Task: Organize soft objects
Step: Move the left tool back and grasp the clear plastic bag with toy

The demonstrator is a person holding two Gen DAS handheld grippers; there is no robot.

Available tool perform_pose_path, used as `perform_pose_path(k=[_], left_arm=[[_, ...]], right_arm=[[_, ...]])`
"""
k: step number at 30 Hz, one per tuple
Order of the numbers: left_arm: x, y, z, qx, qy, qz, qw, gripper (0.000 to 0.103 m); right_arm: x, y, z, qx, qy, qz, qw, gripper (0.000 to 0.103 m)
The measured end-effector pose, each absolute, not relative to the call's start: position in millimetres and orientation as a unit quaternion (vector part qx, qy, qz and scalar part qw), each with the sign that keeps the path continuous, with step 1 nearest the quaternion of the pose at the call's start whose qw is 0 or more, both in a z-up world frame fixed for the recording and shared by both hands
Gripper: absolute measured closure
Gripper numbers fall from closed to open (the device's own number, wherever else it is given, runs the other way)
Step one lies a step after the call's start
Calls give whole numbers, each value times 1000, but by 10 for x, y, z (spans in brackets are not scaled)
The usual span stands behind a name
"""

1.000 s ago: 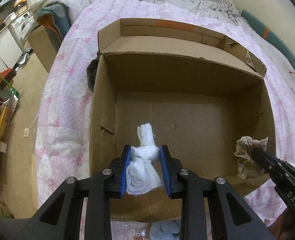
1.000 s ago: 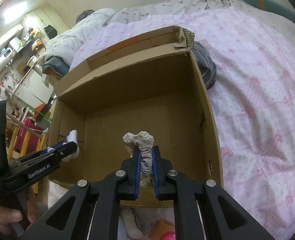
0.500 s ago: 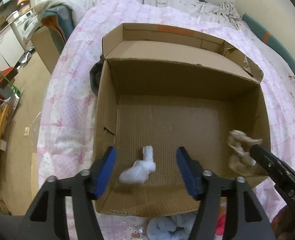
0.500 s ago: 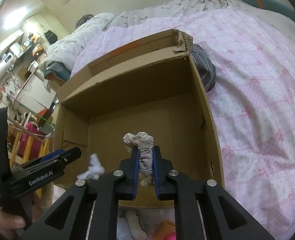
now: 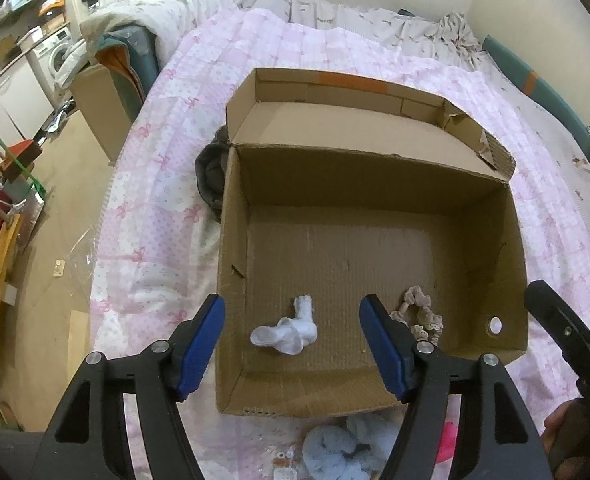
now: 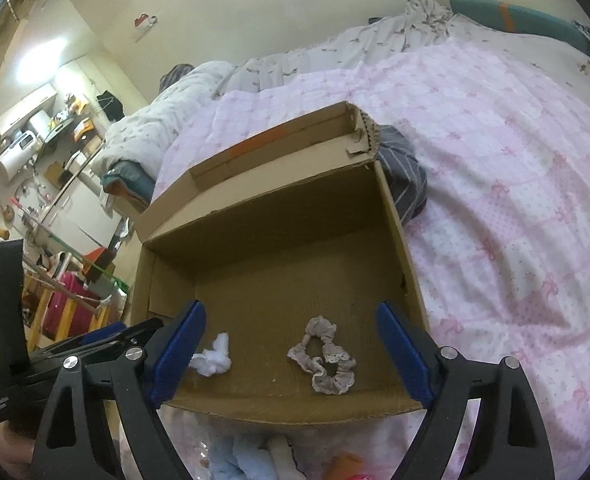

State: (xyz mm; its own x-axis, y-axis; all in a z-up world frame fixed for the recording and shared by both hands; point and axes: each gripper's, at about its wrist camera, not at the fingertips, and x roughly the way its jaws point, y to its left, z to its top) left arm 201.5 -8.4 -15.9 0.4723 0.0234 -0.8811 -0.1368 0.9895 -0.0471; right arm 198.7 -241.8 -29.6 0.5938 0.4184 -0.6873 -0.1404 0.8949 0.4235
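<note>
An open cardboard box [image 5: 231, 248] [image 6: 399, 224] sits on a pink quilted bed. A white sock [image 5: 287, 330] [image 6: 214, 356] lies on the box floor near the front left. A beige lace scrunchie [image 5: 421, 314] [image 6: 325, 354] lies on the floor near the front right. My left gripper [image 5: 293, 344] is open and empty above the box's front edge, over the sock. My right gripper [image 6: 291, 350] is open and empty above the front edge, over the scrunchie. The right gripper's body shows at the right of the left wrist view [image 5: 567, 344].
Soft items lie on the bed in front of the box: a light blue fluffy piece [image 5: 343, 446] [image 6: 239, 460], and something pink [image 5: 449, 436]. A dark striped cloth [image 6: 403, 172] lies behind the box. The bed's left edge drops to a floor with clutter [image 5: 11, 200].
Both grippers opened and pulled back upward. The white sock dropped from the left gripper and the scrunchie from the right gripper onto the box floor.
</note>
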Motion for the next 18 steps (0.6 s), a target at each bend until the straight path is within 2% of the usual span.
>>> perform_pose_path(k=[12,18], left_arm=[[1689,21,179,-66,489,38,869,36],[1310,140,484,-80,435,16,897,36]], right_arm=[[1768,-2438,-64,156,408,162,885,10],[1510,-2430,227,156,368,179,899,10]])
